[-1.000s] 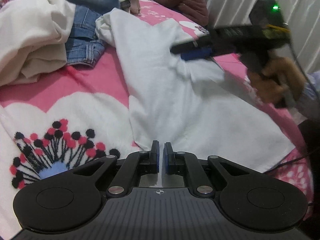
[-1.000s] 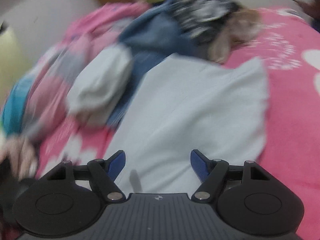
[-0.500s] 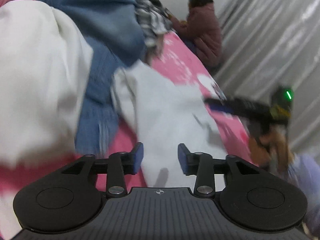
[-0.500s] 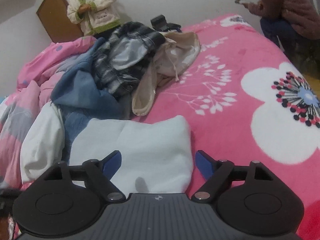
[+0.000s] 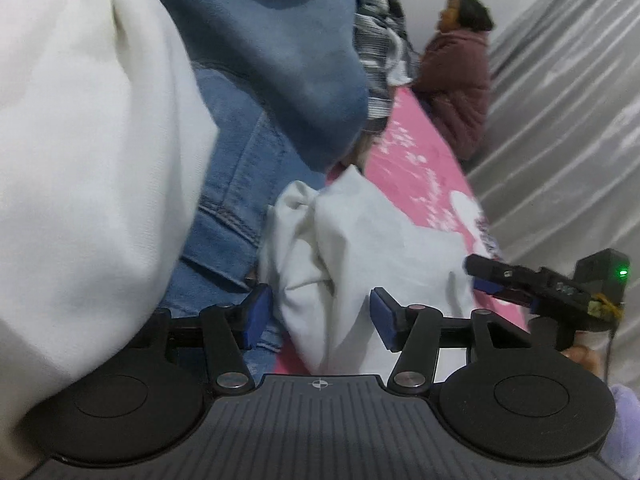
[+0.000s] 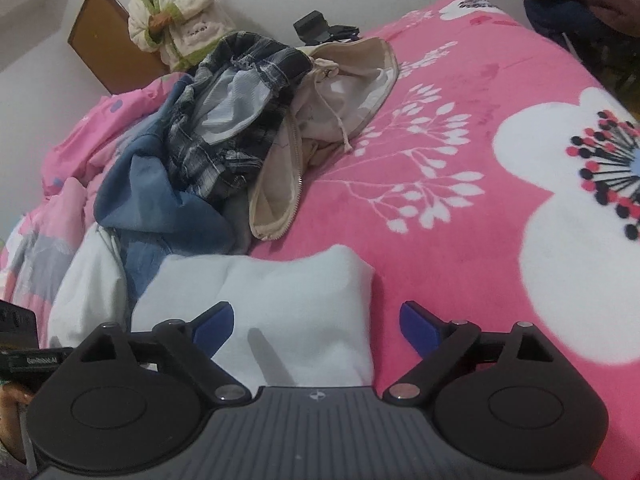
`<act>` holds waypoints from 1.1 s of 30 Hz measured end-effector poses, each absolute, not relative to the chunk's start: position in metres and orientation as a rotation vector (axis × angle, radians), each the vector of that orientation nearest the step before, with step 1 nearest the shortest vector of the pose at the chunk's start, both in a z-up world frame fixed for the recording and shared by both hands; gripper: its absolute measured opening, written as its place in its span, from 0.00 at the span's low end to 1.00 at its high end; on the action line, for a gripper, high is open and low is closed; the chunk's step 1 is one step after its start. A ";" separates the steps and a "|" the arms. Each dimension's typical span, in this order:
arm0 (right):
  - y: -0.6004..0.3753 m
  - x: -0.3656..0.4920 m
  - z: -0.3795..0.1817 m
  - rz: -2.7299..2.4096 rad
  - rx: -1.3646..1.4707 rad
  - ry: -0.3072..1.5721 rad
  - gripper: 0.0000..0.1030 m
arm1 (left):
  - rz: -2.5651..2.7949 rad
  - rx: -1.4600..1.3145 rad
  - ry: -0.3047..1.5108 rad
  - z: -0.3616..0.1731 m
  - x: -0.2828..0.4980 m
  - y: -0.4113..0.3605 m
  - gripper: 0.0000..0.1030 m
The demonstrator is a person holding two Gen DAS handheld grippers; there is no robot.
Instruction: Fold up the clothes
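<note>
Both grippers have backed off the white garment [image 6: 280, 304] and swung toward the pile at 11 o'clock. Left gripper [image 5: 316, 316] has just been opening: jaws apart, bunched white cloth between them, unpinched. Right gripper [image 6: 316, 322] spread wide, empty, over the garment lying on the pink blanket [image 6: 460, 200]. Jeans [image 5: 236, 200] at 10 o'clock.

Evenly lit indoors, soft and slightly dim, without glare. Faint narrow shadow on the folded white cotton garment [image 6: 280, 304]. Strong fisheye bending at the edges. Left wrist view smeared, especially the bulky cream fleece garment [image 5: 80, 160] up close.
</note>
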State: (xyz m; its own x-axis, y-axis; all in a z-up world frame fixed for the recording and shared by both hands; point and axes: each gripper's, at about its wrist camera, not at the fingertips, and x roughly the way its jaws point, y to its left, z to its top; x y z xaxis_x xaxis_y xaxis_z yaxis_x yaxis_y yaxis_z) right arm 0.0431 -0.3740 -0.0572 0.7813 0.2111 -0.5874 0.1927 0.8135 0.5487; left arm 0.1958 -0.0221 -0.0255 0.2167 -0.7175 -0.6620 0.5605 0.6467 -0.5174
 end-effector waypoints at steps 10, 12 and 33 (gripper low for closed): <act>-0.377 0.059 -0.068 0.080 0.709 0.651 0.92 | -0.944 -0.302 1.052 -0.041 0.228 -0.054 0.56; -0.374 0.062 -0.068 0.081 0.695 0.649 0.92 | -0.978 -0.320 1.068 -0.045 0.235 -0.067 0.53; -0.336 0.006 -0.013 0.214 0.417 0.506 0.32 | -1.286 -0.047 0.740 0.024 0.168 -0.031 0.08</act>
State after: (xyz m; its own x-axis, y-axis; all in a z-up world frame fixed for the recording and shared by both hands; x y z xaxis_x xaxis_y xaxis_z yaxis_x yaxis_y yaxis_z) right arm 0.0056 -0.3363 -0.0125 0.8549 0.2989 -0.4240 -0.0962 0.8945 0.4366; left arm 0.1676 -0.0315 0.0242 0.0874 -0.8772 -0.4722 0.8486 0.3138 -0.4259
